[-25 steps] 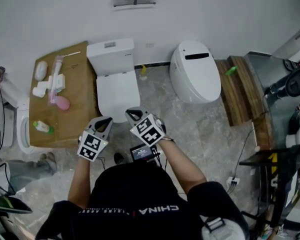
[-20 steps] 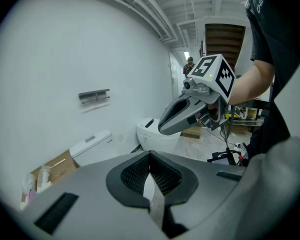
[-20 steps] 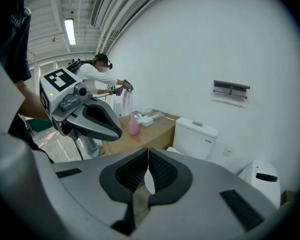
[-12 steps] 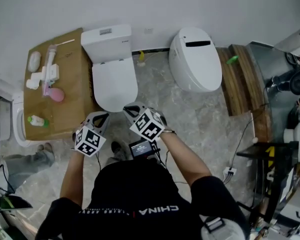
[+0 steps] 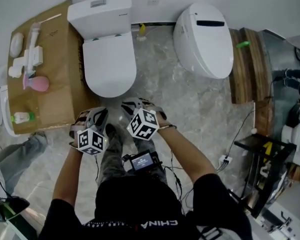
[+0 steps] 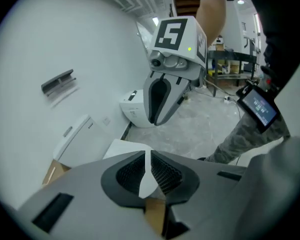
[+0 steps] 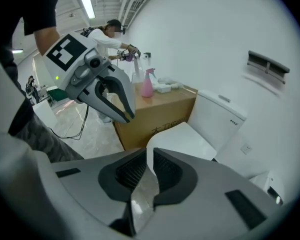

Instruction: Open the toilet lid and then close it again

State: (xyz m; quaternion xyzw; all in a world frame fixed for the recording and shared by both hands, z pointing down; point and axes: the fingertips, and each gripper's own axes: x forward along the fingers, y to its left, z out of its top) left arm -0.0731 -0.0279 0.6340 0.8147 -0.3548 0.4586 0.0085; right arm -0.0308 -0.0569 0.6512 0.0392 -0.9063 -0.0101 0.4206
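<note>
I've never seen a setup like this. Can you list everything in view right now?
toilet with tank: one, white, lid down, top centre
oval toilet: one, white, to its right
cardboard box: one, brown, left of the toilet with tank
spray bottle: one, pink, on the box
green-capped bottle: one, white, box's near edge
wooden planks: two, brown, far right
screen device: one, black, at the person's waist
left gripper: one, grey, shut, empty
right gripper: one, grey, shut, empty
</note>
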